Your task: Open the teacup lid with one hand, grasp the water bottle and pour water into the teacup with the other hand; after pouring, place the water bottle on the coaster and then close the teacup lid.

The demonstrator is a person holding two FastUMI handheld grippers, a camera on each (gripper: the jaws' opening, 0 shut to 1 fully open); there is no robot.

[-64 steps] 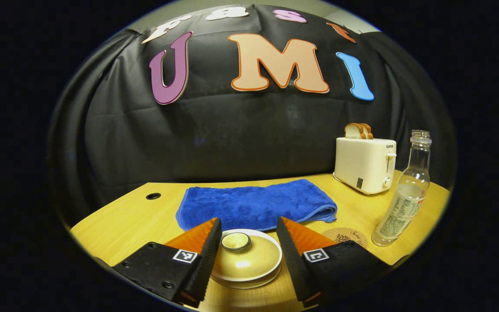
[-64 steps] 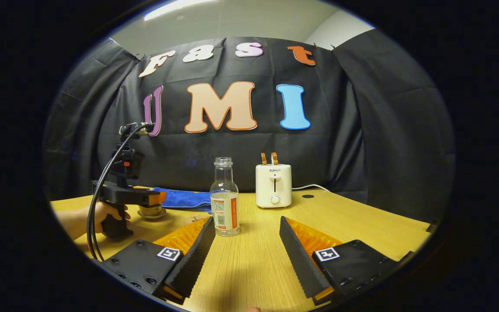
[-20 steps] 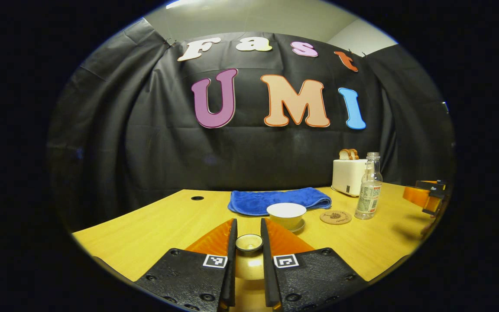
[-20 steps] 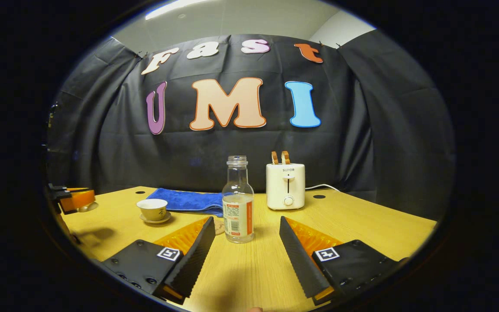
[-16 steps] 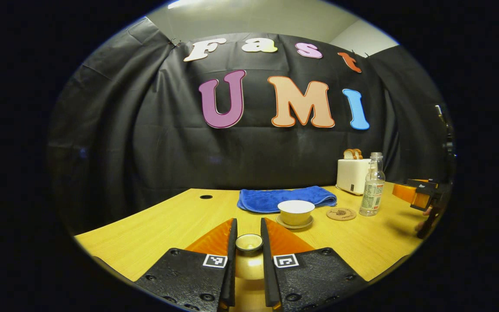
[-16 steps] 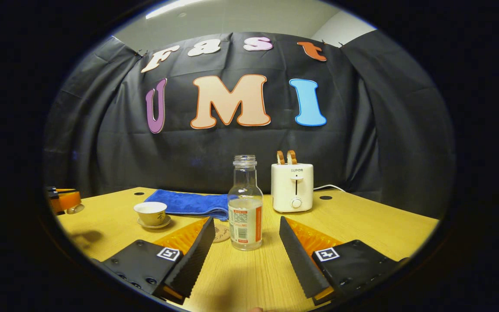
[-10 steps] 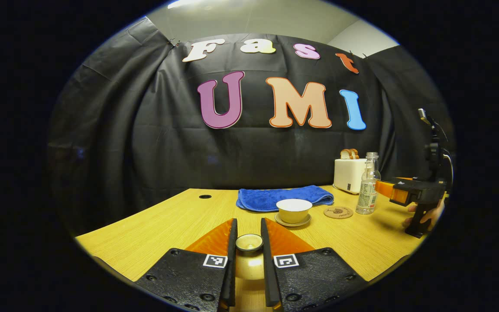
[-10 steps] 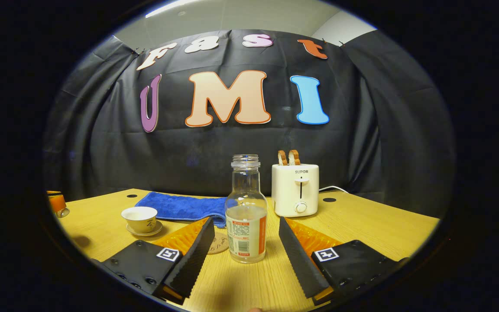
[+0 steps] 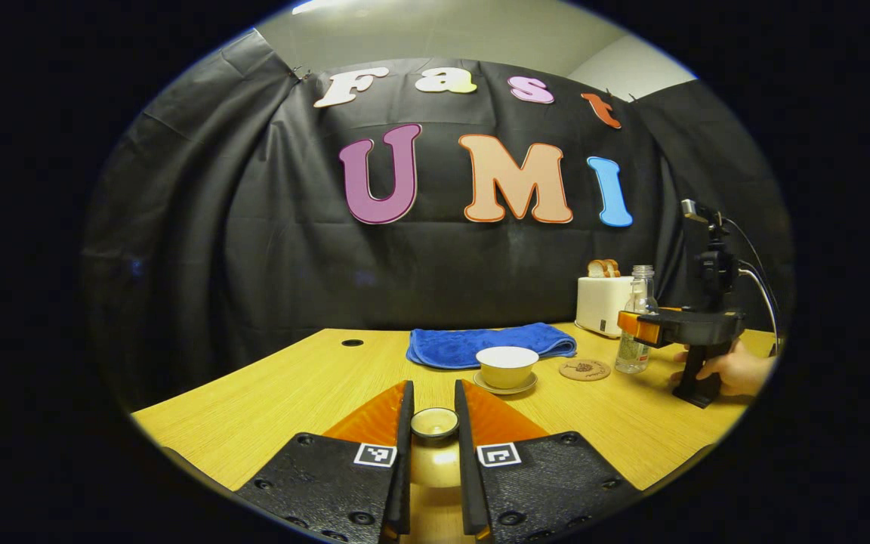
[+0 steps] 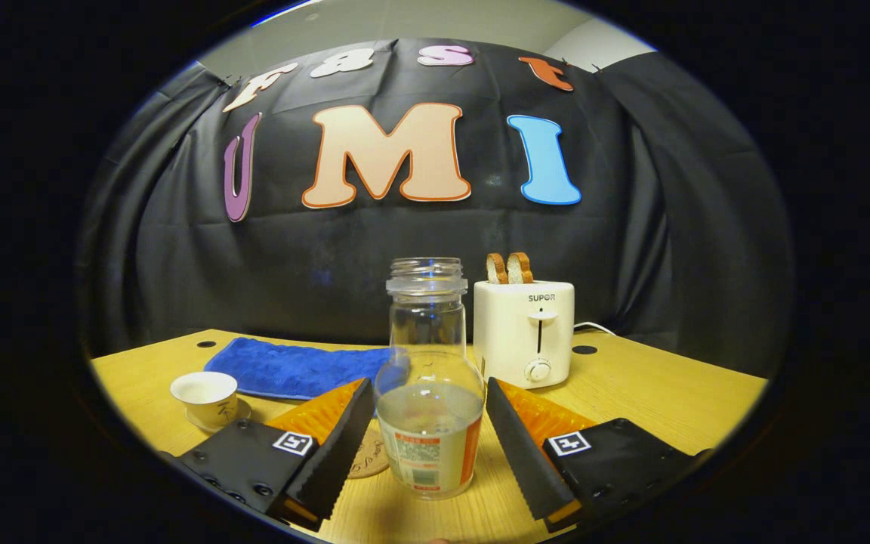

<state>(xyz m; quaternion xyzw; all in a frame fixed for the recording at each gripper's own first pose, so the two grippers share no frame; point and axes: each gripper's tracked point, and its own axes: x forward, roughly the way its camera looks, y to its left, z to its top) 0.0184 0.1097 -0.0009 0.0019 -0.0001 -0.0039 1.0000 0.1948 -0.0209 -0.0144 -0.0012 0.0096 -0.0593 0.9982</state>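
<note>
In the left gripper view my left gripper [image 9: 433, 423] is shut on the knob of the cream teacup lid [image 9: 435, 423], held low near the table's front. The uncovered teacup [image 9: 507, 366] stands on its saucer ahead, with the round cork coaster [image 9: 585, 369] to its right. The clear water bottle [image 9: 634, 321], capless and partly full, stands right of the coaster, and the right gripper [image 9: 643, 326], held by a hand, reaches around it. In the right gripper view the water bottle [image 10: 427, 393] stands between the fingers of my open right gripper [image 10: 429, 419]. The teacup [image 10: 205, 393] is far left and the coaster [image 10: 365, 455] lies beside the bottle.
A folded blue towel [image 9: 489, 344] lies behind the teacup. A white toaster [image 10: 523, 330] with two bread slices stands behind the bottle, its cord trailing right. The wooden table [image 9: 276, 397] has cable holes near the back wall. A hand [image 9: 733, 372] holds the right gripper.
The left gripper closed on the lid and lifted it off the cup, drawing back. The right gripper moved forward until the bottle came between its open fingers.
</note>
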